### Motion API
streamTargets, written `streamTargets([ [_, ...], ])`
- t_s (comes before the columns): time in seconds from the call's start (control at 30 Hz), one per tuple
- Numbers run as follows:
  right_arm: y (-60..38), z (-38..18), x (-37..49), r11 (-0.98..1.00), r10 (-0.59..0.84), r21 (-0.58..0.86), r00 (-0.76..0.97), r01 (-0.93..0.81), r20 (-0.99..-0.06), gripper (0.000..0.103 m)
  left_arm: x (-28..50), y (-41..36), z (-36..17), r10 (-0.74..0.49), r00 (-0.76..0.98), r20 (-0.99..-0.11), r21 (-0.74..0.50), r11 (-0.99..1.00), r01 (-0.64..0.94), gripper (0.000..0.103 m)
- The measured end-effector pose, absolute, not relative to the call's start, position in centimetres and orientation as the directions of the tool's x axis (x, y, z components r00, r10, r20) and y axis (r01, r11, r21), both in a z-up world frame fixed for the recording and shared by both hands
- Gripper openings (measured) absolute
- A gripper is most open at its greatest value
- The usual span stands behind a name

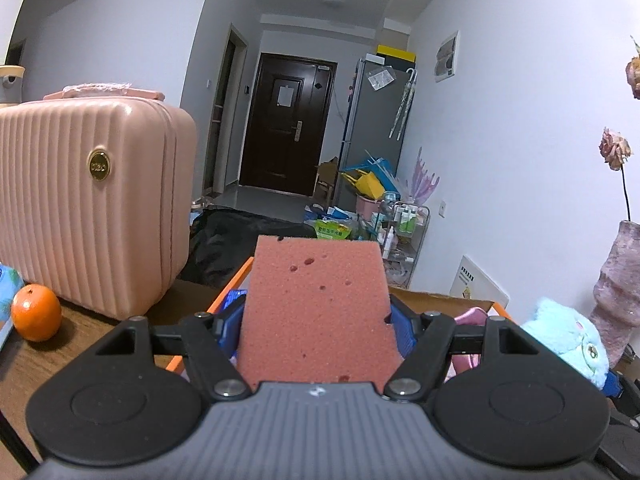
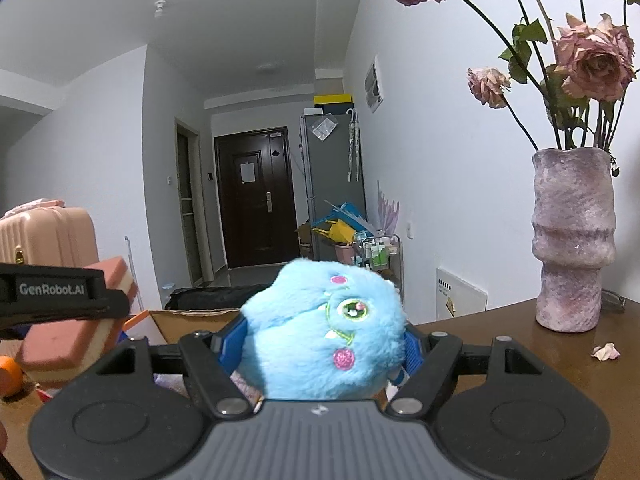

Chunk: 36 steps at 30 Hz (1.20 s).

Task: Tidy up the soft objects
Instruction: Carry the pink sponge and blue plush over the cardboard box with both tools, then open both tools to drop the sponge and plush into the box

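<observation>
Here the left gripper [image 1: 316, 320] has its fingers [image 1: 230, 326] clamped half-wide on a pink sponge [image 1: 316, 308], above the cardboard box [image 1: 440, 300]; beside it, the right gripper [image 2: 320, 344] squeezes a blue plush toy [image 2: 324, 328].

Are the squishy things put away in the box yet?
Not yet. The left gripper holds the pink sponge and the right gripper holds the blue plush toy, both lifted near the cardboard box. Something pink and soft already seems to lie inside the box. Left to do: drop both in. The orange is not soft, so it likely stays on the table.
</observation>
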State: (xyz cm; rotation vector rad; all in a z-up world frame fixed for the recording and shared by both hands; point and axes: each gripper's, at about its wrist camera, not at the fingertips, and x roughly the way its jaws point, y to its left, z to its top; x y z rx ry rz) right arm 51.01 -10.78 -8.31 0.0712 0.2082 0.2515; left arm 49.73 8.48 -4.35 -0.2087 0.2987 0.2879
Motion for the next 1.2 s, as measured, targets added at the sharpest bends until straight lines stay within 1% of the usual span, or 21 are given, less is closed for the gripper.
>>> streamTargets([
  [0.47,-9.5,-8.5,53.5,0.972,0.232,0.074,0.953,-0.222,-0.193,0.073,52.9,8.8,-4.8,0.286,0.901,-0.327,-0.116,0.934,-0.339,0.071],
  [0.73,-8.9,-8.5,54.1,0.975,0.223,0.061,0.954,-0.215,-0.200,0.073,53.6,8.8,-5.0,0.303,0.899,-0.316,-0.086,0.934,-0.345,0.071],
  [0.97,-8.6,-8.6,54.8,0.974,0.227,0.058,0.951,-0.220,-0.211,0.074,54.6,9.0,-5.4,0.307,0.895,-0.324,-0.065,0.937,-0.345,0.072],
  [1.0,-8.5,-8.6,54.9,0.973,0.230,0.056,0.949,-0.223,-0.214,0.075,54.6,9.0,-5.4,0.304,0.896,-0.325,-0.067,0.937,-0.343,0.074],
  [1.07,-8.4,-8.6,55.1,0.972,0.236,0.055,0.945,-0.230,-0.225,0.078,54.4,9.1,-5.4,0.296,0.898,-0.325,-0.082,0.937,-0.338,0.084],
  [1.1,-8.5,-8.6,55.2,0.971,0.239,0.055,0.943,-0.233,-0.231,0.078,54.2,9.2,-5.3,0.302,0.898,-0.320,-0.086,0.935,-0.345,0.092],
  [1.13,-8.5,-8.7,55.3,0.971,0.239,0.056,0.942,-0.233,-0.236,0.080,54.0,9.2,-5.3,0.310,0.899,-0.311,-0.085,0.933,-0.351,0.098],
  [1.17,-8.5,-8.8,55.3,0.971,0.239,0.057,0.941,-0.233,-0.240,0.083,53.8,9.1,-5.2,0.315,0.901,-0.299,-0.082,0.932,-0.353,0.101],
  [1.2,-8.6,-8.8,55.4,0.971,0.240,0.057,0.939,-0.233,-0.246,0.089,53.7,9.1,-5.2,0.319,0.901,-0.293,-0.081,0.931,-0.355,0.103],
])
